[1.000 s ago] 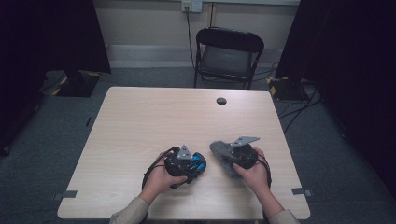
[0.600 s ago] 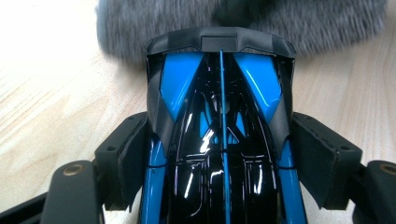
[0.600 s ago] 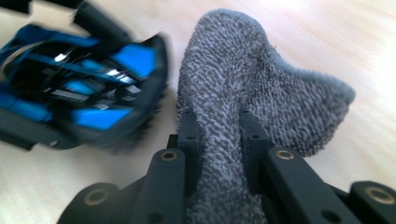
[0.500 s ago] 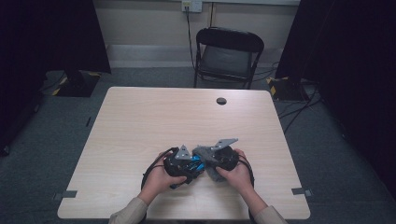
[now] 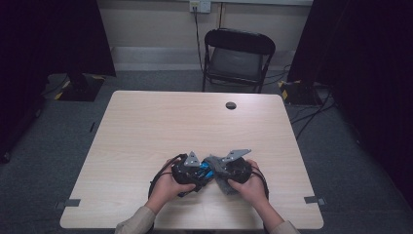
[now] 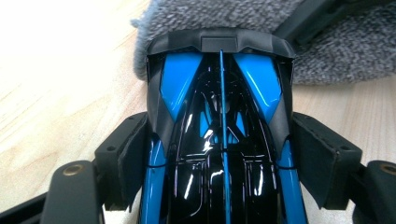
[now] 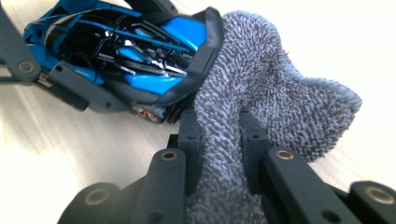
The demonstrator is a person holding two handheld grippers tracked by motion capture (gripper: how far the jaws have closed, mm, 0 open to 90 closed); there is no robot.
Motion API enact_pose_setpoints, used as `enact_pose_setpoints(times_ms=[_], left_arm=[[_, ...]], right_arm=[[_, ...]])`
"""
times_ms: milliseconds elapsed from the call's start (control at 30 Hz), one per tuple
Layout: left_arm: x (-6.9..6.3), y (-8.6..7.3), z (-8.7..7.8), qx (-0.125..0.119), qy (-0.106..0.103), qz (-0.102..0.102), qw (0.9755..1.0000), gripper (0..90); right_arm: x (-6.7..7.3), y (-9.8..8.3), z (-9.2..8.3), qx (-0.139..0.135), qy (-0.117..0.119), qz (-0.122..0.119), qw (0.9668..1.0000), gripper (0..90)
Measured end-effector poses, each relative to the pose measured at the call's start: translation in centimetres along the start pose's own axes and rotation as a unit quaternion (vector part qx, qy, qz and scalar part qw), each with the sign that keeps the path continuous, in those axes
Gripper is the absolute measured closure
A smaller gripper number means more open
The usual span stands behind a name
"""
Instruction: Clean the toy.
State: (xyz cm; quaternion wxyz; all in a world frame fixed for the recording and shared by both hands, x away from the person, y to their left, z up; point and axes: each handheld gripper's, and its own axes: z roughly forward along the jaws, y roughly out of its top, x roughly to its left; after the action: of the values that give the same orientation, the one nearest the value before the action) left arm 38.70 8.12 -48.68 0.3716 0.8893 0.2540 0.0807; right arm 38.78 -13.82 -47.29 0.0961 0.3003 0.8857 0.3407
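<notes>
Now the left gripper (image 6: 219, 186) jaws clamp a blue-and-black toy car (image 6: 219, 140); the right gripper (image 7: 219, 140) jaws pinch a grey cloth (image 7: 275, 84) touching the car's front edge.

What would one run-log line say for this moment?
left gripper: shut on toy car | right gripper: shut on grey cloth | cloth touches car's end | table: wooden

We see a glossy black-and-blue toy car (image 6: 219, 140), a speckled grey cloth (image 7: 261, 88), a pale wood-grain table (image 5: 146, 126).
</notes>
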Motion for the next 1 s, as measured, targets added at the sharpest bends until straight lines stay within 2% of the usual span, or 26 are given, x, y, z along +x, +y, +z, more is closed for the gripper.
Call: enact_pose_setpoints(times_ms=[267, 533, 767, 900, 1000], left_arm=[[0.0, 0.1, 0.2, 0.005, 0.004, -0.001, 1.0000, 25.3], [-0.1, 0.1, 0.2, 0.009, 0.006, -0.001, 0.9999, 25.3], [-0.1, 0.3, 0.1, 0.007, 0.006, -0.003, 1.0000, 25.3], [0.0, 0.3, 0.0, 0.006, 0.007, -0.008, 0.9999, 25.3], [0.0, 0.2, 0.1, 0.008, 0.008, -0.004, 0.9999, 25.3]], right_arm=[[0.3, -0.5, -0.7, 0.008, 0.003, -0.001, 1.0000, 75.8], [0.8, -1.2, -1.5, 0.013, 0.005, -0.012, 0.9998, 75.8], [0.2, -1.7, -2.8, 0.006, 0.004, -0.007, 0.9999, 75.8], [-0.1, -1.8, -3.4, 0.003, -0.004, -0.005, 1.0000, 75.8], [-0.3, -1.9, -3.8, 0.001, -0.012, -0.004, 0.9999, 75.8]])
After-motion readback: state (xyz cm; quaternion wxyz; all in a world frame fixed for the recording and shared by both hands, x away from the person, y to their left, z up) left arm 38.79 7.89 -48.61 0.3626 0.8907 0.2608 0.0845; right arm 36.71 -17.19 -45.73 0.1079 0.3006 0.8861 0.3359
